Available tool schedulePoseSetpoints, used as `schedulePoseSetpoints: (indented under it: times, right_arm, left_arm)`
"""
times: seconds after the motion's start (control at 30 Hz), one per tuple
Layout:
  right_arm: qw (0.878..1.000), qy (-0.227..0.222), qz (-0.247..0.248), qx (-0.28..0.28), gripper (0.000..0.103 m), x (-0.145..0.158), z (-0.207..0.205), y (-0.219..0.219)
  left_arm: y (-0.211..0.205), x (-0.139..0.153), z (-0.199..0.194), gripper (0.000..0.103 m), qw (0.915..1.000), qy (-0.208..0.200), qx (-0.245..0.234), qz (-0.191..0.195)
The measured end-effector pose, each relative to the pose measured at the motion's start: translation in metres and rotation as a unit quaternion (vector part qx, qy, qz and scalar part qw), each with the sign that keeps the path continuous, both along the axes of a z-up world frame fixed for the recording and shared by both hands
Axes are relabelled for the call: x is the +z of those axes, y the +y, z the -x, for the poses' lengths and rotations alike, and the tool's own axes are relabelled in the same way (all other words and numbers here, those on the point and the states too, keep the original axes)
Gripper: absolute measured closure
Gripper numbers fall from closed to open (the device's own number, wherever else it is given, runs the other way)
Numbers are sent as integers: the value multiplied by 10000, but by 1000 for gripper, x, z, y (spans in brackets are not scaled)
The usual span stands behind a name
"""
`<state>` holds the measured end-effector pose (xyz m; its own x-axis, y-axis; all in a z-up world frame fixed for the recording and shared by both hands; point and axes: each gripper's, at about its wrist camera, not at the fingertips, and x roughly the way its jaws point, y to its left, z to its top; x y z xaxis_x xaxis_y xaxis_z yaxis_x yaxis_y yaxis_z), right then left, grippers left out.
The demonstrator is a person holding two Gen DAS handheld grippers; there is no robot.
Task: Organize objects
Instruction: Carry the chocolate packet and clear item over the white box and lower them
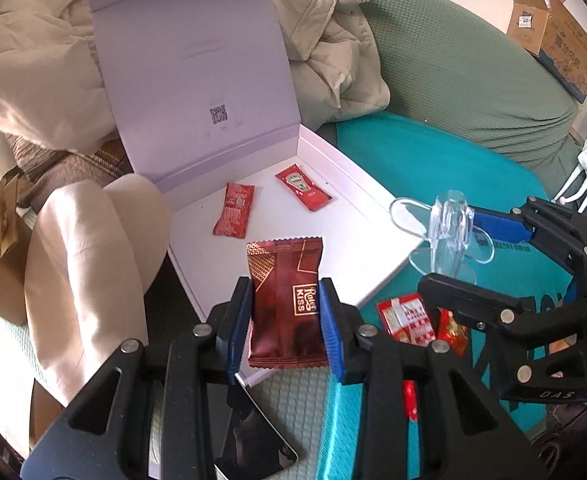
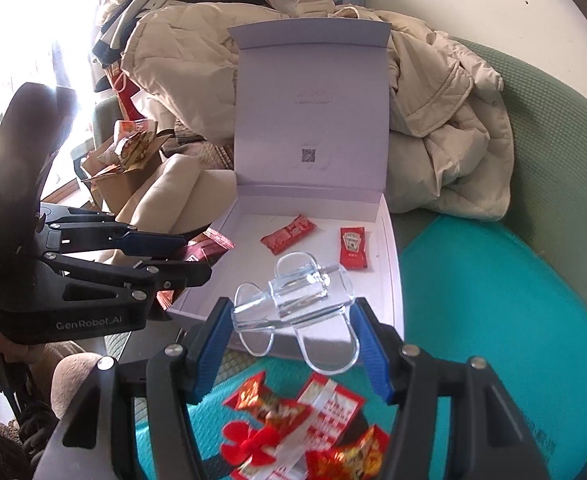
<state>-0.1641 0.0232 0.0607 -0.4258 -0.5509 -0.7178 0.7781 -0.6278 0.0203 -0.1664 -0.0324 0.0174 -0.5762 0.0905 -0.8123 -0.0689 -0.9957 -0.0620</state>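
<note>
My left gripper (image 1: 285, 320) is shut on a dark red Kiss snack packet (image 1: 283, 300) and holds it over the front edge of an open white box (image 1: 357, 188). My right gripper (image 2: 291, 328) is shut on a clear plastic stand (image 2: 297, 300), held over the box's front edge (image 2: 391, 300); the stand also shows in the left wrist view (image 1: 449, 228). Two red sauce packets (image 1: 233, 215) (image 1: 303, 191) lie in the box. Red packets (image 2: 293, 428) lie on the teal cushion below my right gripper.
The box lid (image 1: 197, 76) stands upright at the back. Beige jackets (image 2: 433, 120) are piled on the green sofa (image 1: 473, 68). A beige cushion (image 1: 89, 256) lies left of the box. A phone (image 1: 253, 440) lies below my left gripper. A cardboard box (image 1: 553, 28) is far right.
</note>
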Motion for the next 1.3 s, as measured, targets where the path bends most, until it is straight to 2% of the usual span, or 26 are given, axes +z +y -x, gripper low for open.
schedulePoseSetpoints:
  times: [0.67,1.1,1.3]
  right_arm:
    - [9997,211,-73,-78,42,-6,83,-36]
    - [9999,15,-99,107,42,-28,121,-64]
    - [9992,-205,-229,239,42,-47,134,-76]
  left_arm:
    - [-22,-17,96,71,10000,-39,-8,17]
    - [-31,-46,139,71,9994,-299,31,198]
    - [-28,-62,148,71,9982,-540,-151,218]
